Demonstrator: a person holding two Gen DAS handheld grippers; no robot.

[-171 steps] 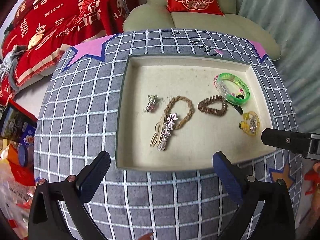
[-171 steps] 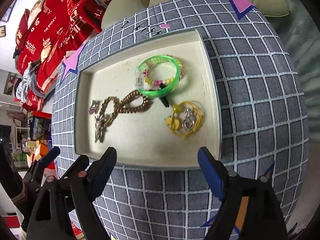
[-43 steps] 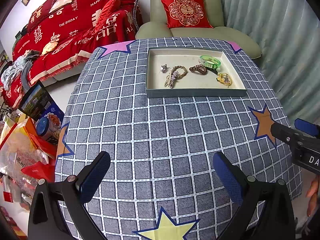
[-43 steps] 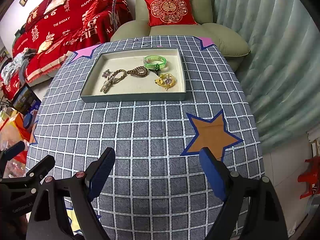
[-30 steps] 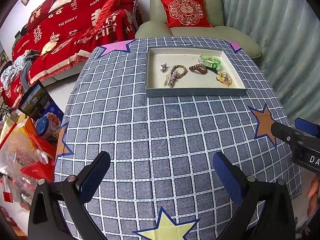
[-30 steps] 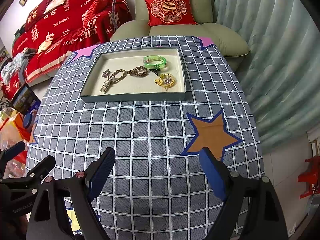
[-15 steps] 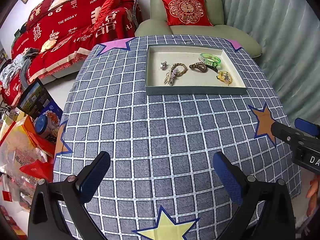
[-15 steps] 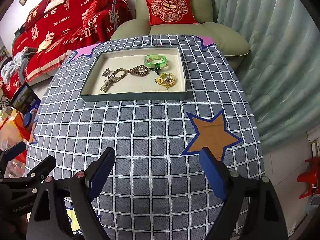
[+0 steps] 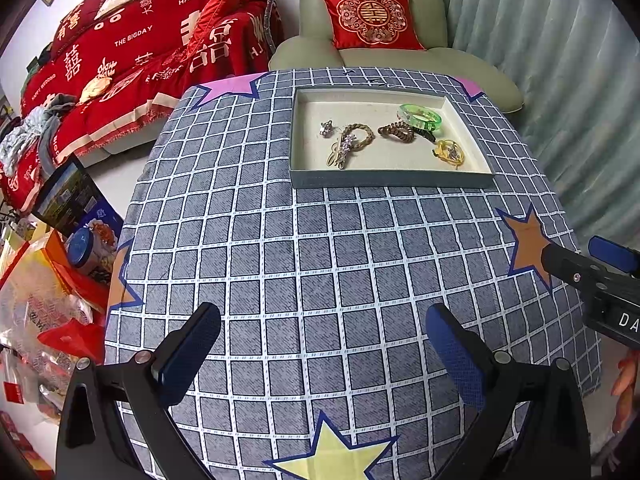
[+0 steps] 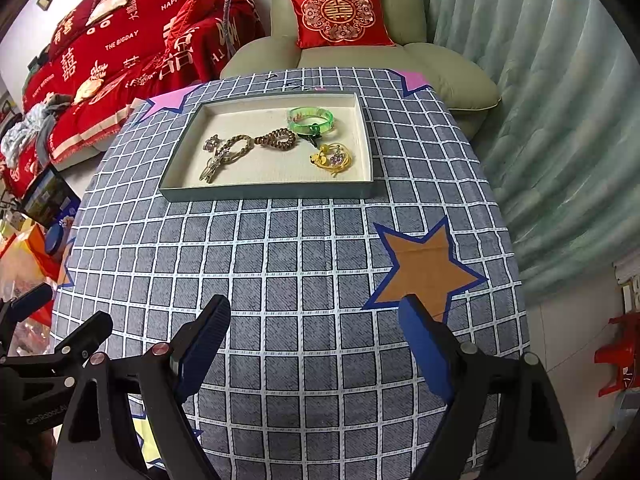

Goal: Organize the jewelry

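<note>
In the upper middle of both views, a shallow grey-walled tray with a cream lining (image 9: 390,179) sits on the grey checked cloth surface (image 9: 320,260), holding all the jewelry. The translucent green plastic bangle (image 9: 420,116) looks stiff, light and slick, best pinched across its rim. The brown coiled hair tie (image 9: 396,131) and the braided tan cord bracelet (image 9: 362,136) seem soft and should squash under a pinch. The yellow corded charm (image 9: 449,152) looks small and fiddly. Left tongs (image 9: 320,354) and right tongs (image 10: 316,340) both gape wide with nothing between them, low in frame, well apart from the tray.
</note>
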